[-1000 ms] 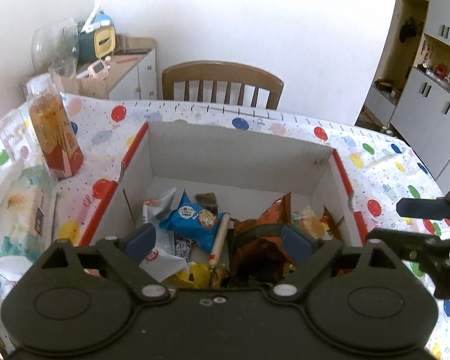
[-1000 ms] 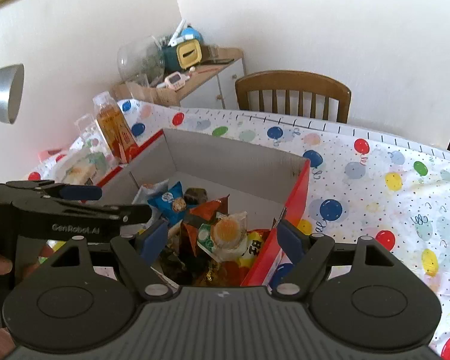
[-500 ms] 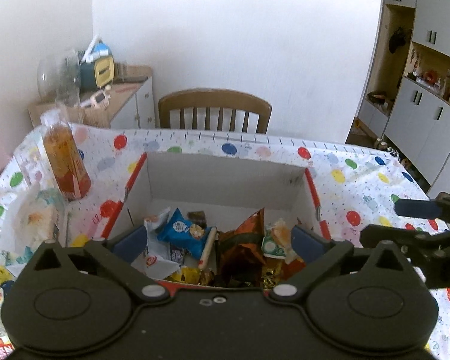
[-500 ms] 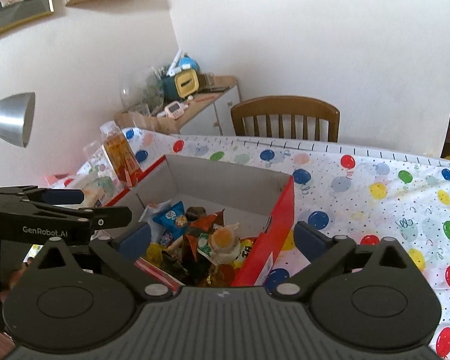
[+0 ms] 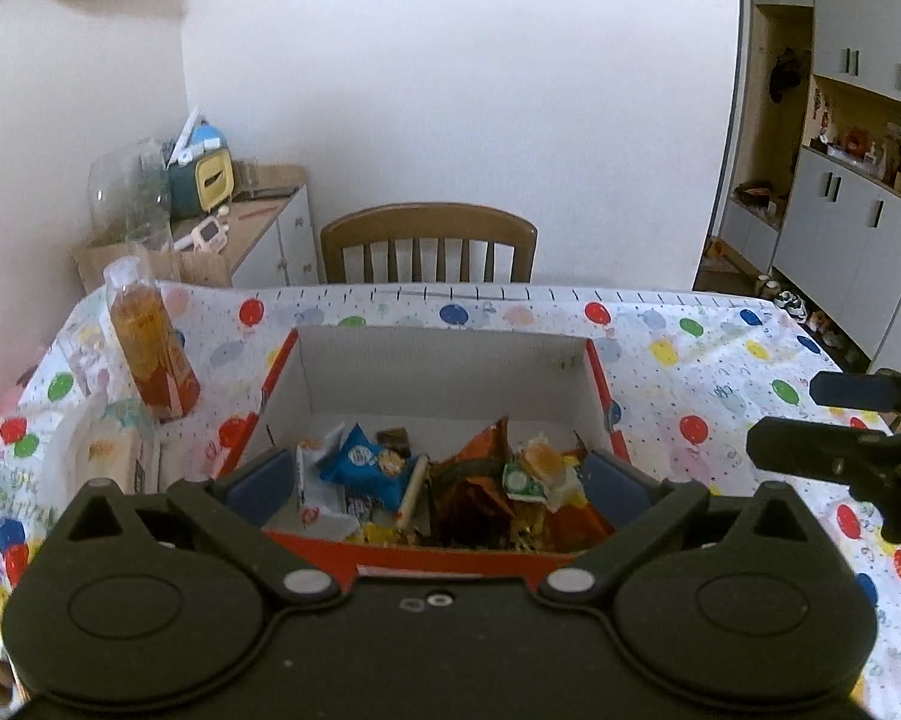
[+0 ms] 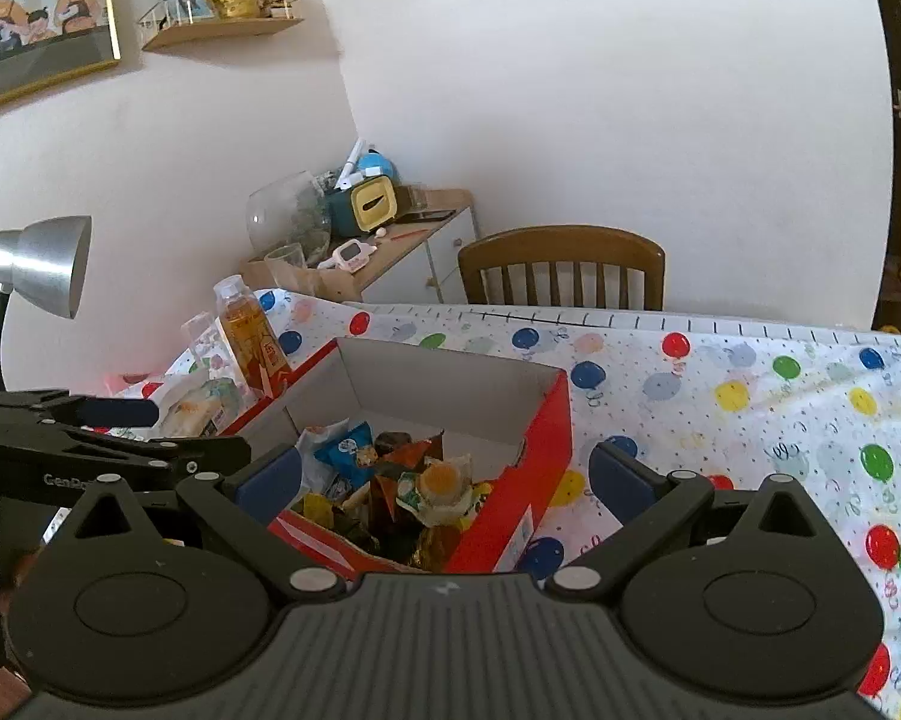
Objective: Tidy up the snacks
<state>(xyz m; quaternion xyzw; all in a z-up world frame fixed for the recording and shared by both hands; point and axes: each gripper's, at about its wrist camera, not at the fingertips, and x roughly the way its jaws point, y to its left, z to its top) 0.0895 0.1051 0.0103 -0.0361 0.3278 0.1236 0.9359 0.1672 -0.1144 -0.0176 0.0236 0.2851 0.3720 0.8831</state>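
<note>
A red cardboard box (image 5: 444, 360) (image 6: 546, 438) with a white inside sits on the balloon-print tablecloth. It holds several snacks: a blue packet (image 5: 363, 462) (image 6: 348, 450), an orange-brown bag (image 5: 480, 468), a clear-wrapped orange cake (image 5: 537, 462) (image 6: 441, 480). My left gripper (image 5: 438, 480) is open and empty, held above the box's near edge. My right gripper (image 6: 444, 474) is open and empty, above the box's near right corner. Each gripper shows at the side of the other's view.
An orange drink bottle (image 5: 147, 342) (image 6: 249, 339) stands left of the box, with a tissue pack (image 5: 114, 450) near it. A wooden chair (image 5: 429, 243) is beyond the table. A silver lamp (image 6: 42, 264) stands at the left. Balloon tablecloth (image 6: 750, 396) lies right of the box.
Both grippers have pulled back and risen from the box, still open and empty. The box now looks smaller and farther in both views.
</note>
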